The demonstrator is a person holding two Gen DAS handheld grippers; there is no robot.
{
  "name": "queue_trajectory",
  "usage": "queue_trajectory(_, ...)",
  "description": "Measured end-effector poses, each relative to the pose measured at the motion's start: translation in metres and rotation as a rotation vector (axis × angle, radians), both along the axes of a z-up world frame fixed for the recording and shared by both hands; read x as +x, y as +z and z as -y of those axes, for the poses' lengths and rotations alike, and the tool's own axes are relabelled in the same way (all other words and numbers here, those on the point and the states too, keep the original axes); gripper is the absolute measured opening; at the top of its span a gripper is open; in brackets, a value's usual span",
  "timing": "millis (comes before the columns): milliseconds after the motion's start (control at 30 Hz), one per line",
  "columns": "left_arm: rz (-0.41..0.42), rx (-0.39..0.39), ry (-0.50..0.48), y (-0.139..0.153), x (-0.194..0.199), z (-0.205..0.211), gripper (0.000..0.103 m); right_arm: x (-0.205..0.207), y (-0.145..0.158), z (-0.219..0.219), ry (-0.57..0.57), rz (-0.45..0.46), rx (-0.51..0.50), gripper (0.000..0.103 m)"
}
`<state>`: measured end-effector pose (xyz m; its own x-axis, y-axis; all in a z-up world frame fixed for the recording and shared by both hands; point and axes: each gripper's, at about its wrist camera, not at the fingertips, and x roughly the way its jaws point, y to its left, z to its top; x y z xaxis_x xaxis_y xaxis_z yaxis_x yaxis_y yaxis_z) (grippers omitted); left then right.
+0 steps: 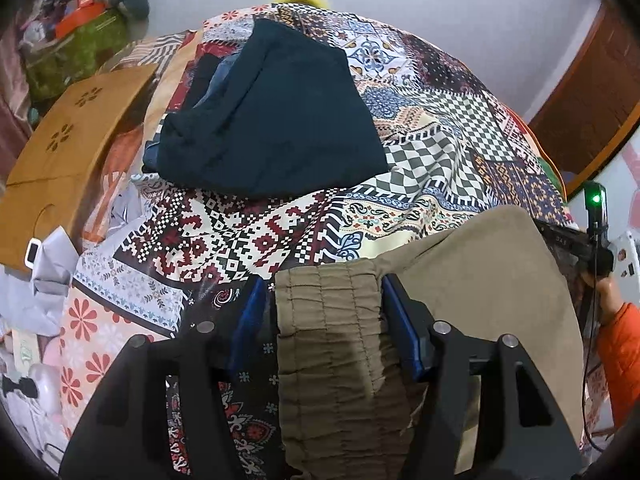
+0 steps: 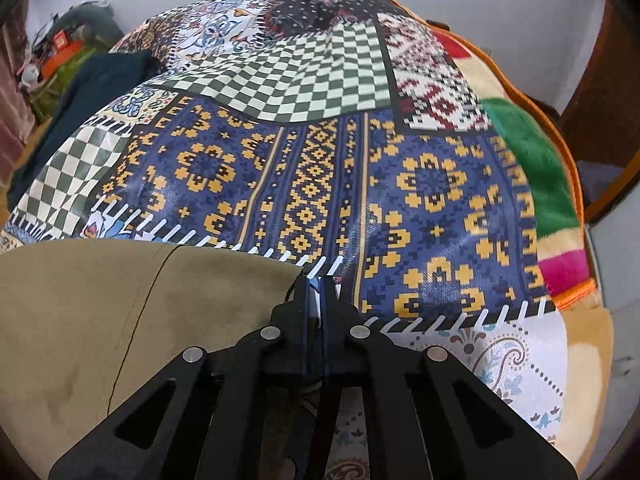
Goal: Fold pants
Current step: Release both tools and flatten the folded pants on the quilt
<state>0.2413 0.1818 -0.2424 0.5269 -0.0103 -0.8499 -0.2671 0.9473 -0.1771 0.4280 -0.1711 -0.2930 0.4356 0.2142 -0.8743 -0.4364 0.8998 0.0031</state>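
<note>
The khaki pants (image 1: 460, 280) lie on the near edge of the patterned bedspread (image 1: 420, 132). The left tool (image 1: 322, 304) straddles their gathered waistband, pads apart and not pressing. The right tool (image 2: 316, 284) is clenched at the pants' right corner; whether cloth is pinched is unclear. A dark folded garment (image 1: 276, 120) lies farther back.
</note>
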Motion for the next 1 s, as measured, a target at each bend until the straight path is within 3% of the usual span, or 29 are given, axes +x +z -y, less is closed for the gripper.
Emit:
queue_trajectory(100, 0.008, 0.019, -0.012, 0.012, -0.004, 0.003, 0.062, -0.007, 0.015, 0.001, 0.0, 0.018, -0.015, 0.007)
queue_trajectory(267, 0.045, 0.079, -0.04, 0.037, -0.012, 0.011, 0.062, -0.031, 0.062, 0.006, 0.001, 0.09, 0.094, 0.013)
queue_trajectory(533, 0.134, 0.145, -0.091, 0.075, -0.021, 0.031, 0.07, -0.1, 0.126, -0.034, 0.199, 0.167, 0.232, 0.024)
queue_trajectory(700, 0.141, 0.147, -0.139, 0.079, -0.014, 0.045, 0.073, -0.129, 0.131, -0.065, 0.3, 0.157, 0.298, 0.046)
queue_trajectory(767, 0.12, 0.153, -0.157, 0.075, -0.009, 0.049, 0.075, -0.14, 0.129, -0.078, 0.332, 0.146, 0.308, 0.064)
queue_trajectory(833, 0.091, 0.154, -0.176, 0.067, -0.004, 0.054, 0.083, -0.148, 0.124, -0.091, 0.355, 0.131, 0.317, 0.074)
queue_trajectory(1000, 0.006, 0.119, -0.209, 0.041, 0.003, 0.059, 0.085, -0.153, 0.1, -0.115, 0.398, 0.049, 0.299, 0.075)
